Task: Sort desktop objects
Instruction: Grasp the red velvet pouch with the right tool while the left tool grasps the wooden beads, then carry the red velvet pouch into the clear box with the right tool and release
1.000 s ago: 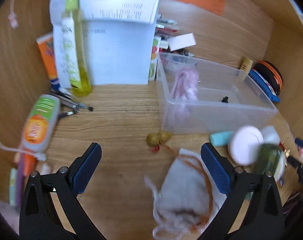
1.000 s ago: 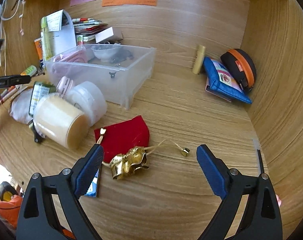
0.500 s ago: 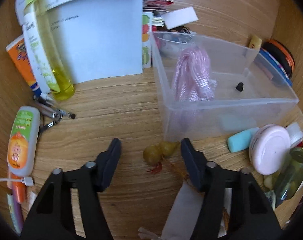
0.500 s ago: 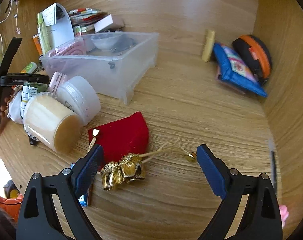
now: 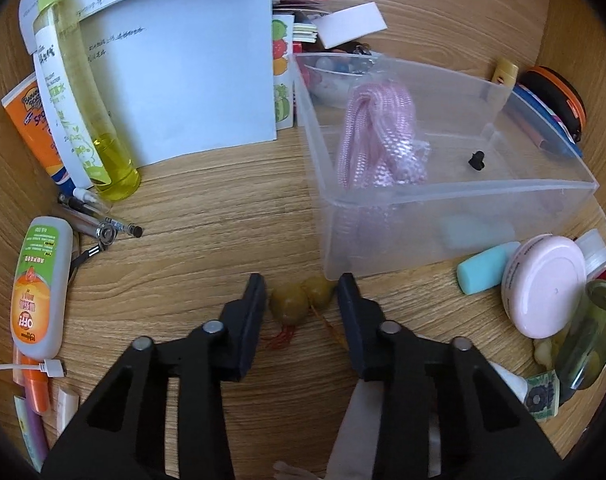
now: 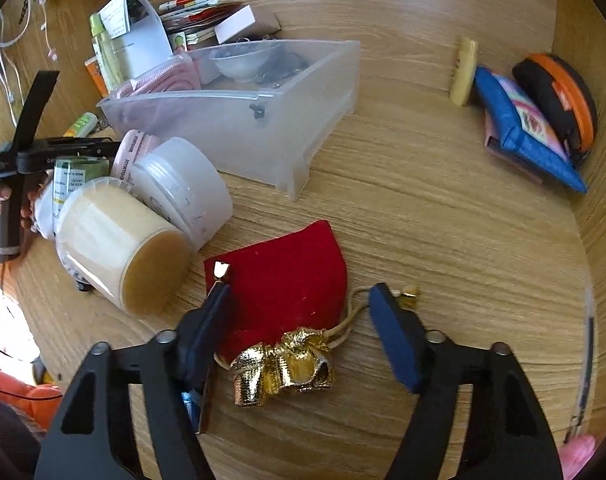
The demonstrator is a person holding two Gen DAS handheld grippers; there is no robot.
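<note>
Left tool point(image 5: 301, 294) is closing around two olive-green beads point(image 5: 301, 300) on the wooden tabletop point(image 5: 223, 208), just in front of the clear plastic bin point(image 5: 443, 200); its pads look just short of contact. Right tool point(image 6: 299, 312) is closing over the red velvet pouch point(image 6: 287, 280) with its gold-foil mouth point(image 6: 283, 366), pads still apart from the fabric.

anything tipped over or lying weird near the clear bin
Yes. Beside the clear bin, the cream-filled jar and the white tub lie tipped on their sides against each other, not standing upright.
</note>
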